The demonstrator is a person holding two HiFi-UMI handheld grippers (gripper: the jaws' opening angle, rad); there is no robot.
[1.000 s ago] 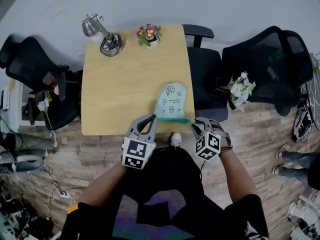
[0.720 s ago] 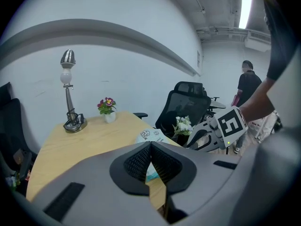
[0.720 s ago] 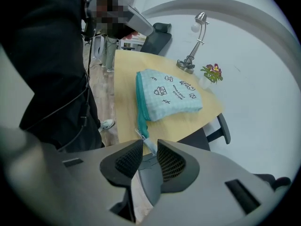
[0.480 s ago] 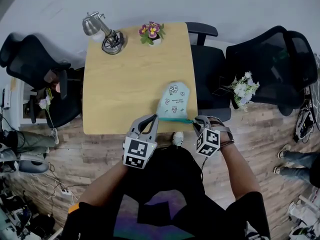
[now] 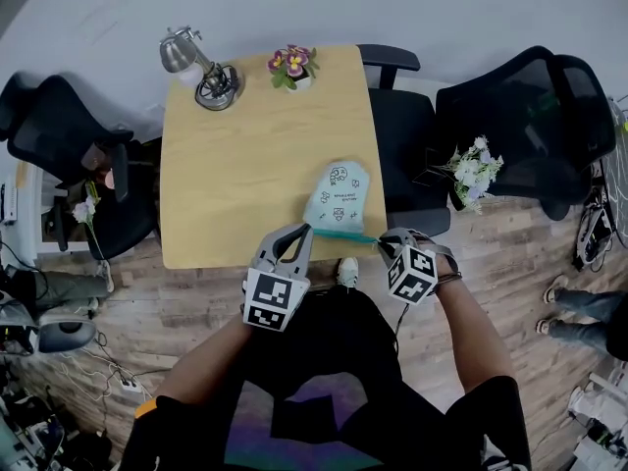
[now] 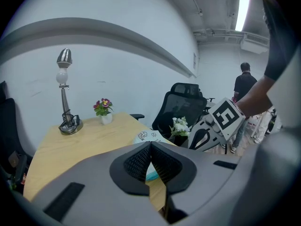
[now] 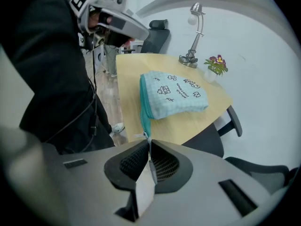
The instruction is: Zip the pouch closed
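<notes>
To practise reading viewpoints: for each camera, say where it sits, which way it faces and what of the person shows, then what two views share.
Head view: on the head, steeply down at the table; arms, torso, left gripper, right gripper show.
Left gripper view: on that gripper, facing across the table; own shut jaws.
Right gripper view: on that gripper, facing the pouch; own shut jaws, torso.
Shared: all three show pouch and lamp.

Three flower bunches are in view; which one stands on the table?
The purple-and-yellow pansies in the white pot, at the table's far edge beside the desk lamp. The white bouquet and the single white flower sit off it, by the chairs.
</notes>
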